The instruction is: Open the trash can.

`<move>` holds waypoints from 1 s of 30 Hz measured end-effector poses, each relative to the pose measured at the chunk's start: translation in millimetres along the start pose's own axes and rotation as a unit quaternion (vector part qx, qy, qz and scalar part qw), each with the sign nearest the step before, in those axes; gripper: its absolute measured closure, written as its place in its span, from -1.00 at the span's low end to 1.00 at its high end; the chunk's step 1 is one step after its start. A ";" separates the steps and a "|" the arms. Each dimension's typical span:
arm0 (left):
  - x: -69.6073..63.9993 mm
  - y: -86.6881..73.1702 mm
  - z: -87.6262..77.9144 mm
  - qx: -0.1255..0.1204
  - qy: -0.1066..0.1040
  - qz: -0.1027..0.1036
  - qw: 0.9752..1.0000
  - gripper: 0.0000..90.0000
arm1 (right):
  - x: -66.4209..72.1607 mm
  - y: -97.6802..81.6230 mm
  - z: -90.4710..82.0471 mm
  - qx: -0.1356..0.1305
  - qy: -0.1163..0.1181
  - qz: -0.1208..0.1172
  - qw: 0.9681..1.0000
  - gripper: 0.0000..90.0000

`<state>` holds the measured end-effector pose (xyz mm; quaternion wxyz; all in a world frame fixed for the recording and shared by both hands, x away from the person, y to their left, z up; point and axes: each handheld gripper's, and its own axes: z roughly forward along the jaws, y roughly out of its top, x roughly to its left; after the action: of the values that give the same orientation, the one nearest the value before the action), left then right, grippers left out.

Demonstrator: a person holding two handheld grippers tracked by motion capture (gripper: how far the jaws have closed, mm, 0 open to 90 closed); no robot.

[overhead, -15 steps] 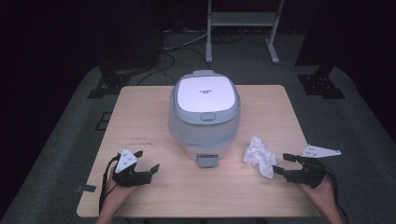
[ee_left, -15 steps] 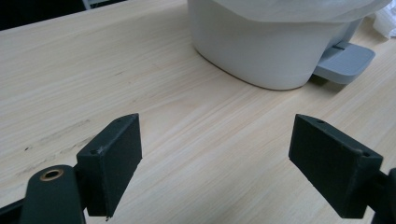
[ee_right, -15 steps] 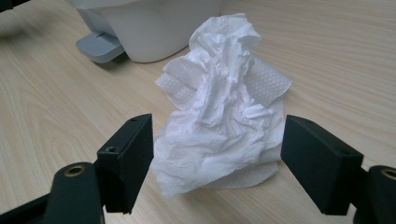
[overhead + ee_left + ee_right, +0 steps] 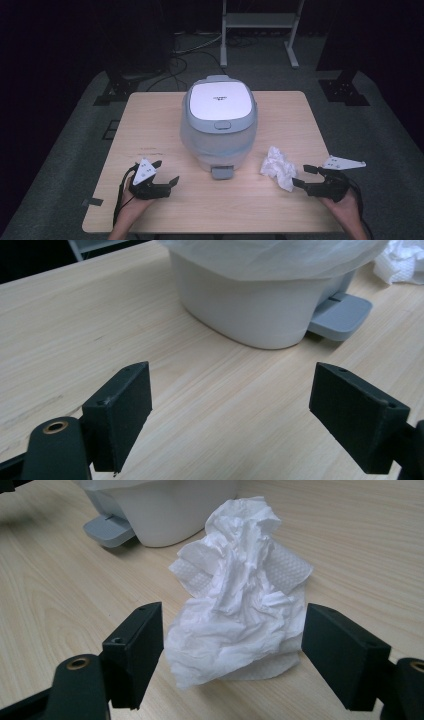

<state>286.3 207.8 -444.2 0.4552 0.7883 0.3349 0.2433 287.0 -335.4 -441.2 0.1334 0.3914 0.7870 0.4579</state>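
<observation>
Your right gripper (image 4: 303, 176) sits at the lower right of the high view, jaws spread wide, nothing clamped. In the right gripper view the crumpled tissue (image 4: 240, 595) lies between the two black jaws, its near edge level with the pads; I see a gap on each side, so no contact I can confirm. Your left gripper (image 4: 166, 172) is at the lower left of the high view, jaws also wide, bare tabletop between them in the left gripper view.

Container: the pedal bin (image 4: 220, 120) stands at centre frame in the high view, lid down, so you can't see any contents. White liner bag (image 4: 280, 257) is draped over its rim and hangs down the body, thin and slightly wrinkled. Grey foot pedal (image 4: 222, 172) sticks out at the base toward you.

Tissue: white, balled loosely, sharp creases, embossed dotted strips showing on two folds. It sits on the table (image 4: 150, 125) just right of the pedal, near the bin but apart from it, at lower right of centre in the high view (image 4: 278, 168).

Materials: bin body is smooth white plastic with rounded corners, lid rim grey with a white panel. Table is light wood-grain laminate, rectangular. Gripper pads are matte black blocks.
</observation>
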 end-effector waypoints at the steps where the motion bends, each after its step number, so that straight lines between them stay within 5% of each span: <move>1: -2.2 2.2 1.4 -0.001 -0.005 0.001 1.000 -0.64 | 0.9 0.7 0.0 0.001 0.000 0.000 1.000 -0.48; 30: -45.8 34.1 39.4 0.002 -0.084 0.032 0.996 -0.63 | 2.1 2.3 -0.6 0.001 0.002 -0.005 1.000 -0.49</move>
<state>293.7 139.2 -436.2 0.4722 0.8172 0.2704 0.1899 286.4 -333.6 -438.7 0.1336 0.3861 0.7898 0.4575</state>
